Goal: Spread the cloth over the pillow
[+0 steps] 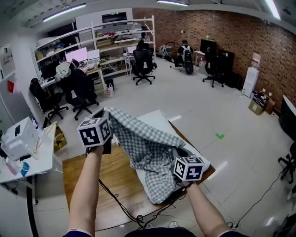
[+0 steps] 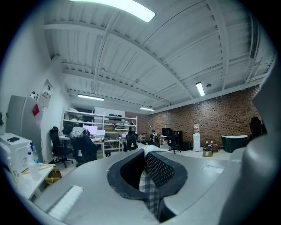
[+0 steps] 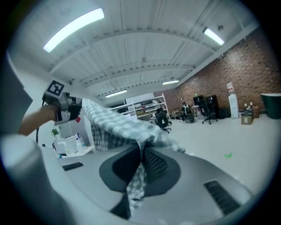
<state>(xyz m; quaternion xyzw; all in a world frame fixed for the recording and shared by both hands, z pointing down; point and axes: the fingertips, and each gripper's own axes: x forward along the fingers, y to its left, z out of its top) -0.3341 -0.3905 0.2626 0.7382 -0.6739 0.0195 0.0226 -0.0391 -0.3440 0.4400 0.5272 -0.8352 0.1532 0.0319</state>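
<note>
Grey-checked cloth (image 1: 148,148) clamped in left gripper (image 2: 144,161) and right gripper (image 3: 141,159), above white pillow (image 1: 157,118).

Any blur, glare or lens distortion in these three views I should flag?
Head view: strong fisheye curvature, even lighting, pale glare streaks on the grey floor. Left gripper view: black vignette corners, ceiling strip lamp blown out. Right gripper view: grey-and-white checked cloth soft, slightly blurred.

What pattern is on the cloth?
The cloth has grey and white checks, clearest in the head view.
</note>
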